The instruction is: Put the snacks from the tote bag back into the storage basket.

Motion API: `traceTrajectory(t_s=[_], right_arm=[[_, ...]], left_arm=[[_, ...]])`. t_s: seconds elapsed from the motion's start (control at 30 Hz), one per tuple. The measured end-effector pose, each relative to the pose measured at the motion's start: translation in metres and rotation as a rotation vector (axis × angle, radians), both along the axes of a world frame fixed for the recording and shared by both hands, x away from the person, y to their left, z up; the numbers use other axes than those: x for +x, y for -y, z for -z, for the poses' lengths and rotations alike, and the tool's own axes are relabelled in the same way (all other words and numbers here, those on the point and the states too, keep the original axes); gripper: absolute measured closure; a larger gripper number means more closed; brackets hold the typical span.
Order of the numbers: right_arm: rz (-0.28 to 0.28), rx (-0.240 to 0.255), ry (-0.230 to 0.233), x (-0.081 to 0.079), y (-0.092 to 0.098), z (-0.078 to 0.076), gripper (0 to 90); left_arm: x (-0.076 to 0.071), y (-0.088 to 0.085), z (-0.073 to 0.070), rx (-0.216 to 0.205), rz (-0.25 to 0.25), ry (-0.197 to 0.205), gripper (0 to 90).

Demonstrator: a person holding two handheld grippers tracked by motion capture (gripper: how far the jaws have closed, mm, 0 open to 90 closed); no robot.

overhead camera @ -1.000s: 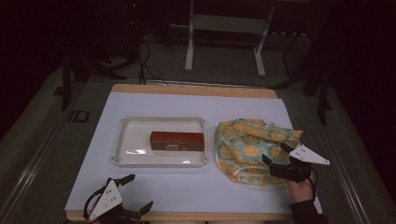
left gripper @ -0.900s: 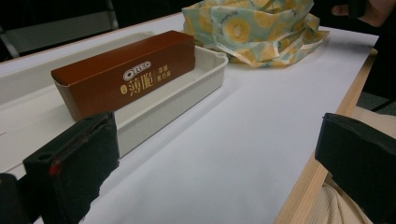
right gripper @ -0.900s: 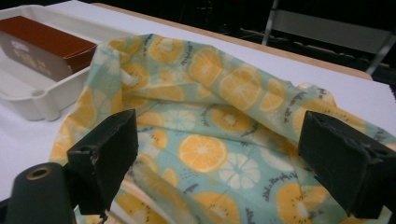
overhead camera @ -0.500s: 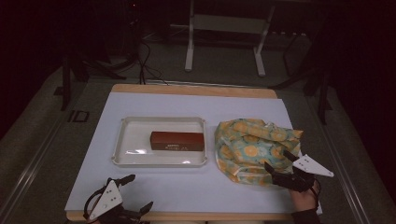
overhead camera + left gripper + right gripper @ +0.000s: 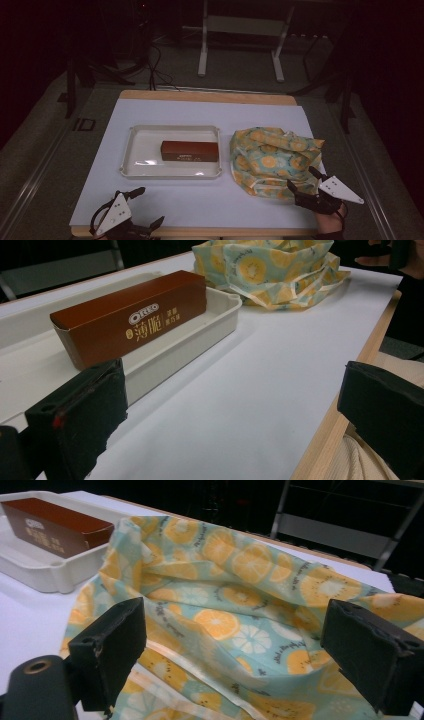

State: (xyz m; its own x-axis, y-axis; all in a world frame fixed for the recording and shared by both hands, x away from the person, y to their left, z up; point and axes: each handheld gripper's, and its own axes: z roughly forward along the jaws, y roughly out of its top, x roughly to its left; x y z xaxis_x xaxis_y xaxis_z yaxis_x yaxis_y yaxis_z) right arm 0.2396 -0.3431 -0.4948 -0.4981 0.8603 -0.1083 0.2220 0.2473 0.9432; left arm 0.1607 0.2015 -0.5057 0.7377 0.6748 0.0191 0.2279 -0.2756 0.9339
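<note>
High view: right claw (image 5: 305, 182), jaws wide and empty, approaches the fruit-print bag (image 5: 272, 155) at the tabletop's (image 5: 200, 107) right edge; next, grip its rim. Left claw (image 5: 141, 206) idles agape.

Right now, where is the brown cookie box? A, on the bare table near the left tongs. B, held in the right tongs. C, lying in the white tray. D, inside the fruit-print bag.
C: the cookie box lies flat in the white tray, with the bag beside the tray.
</note>
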Motion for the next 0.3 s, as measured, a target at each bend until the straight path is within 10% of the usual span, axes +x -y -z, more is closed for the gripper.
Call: traceTrajectory(t_s=[0.3], right_arm=[[-0.005,-0.004,0.012,0.0016,-0.0012,0.0015,11.2]], left_arm=[[0.0,0.0002,0.0,0.0,0.001,-0.001,0.0]])
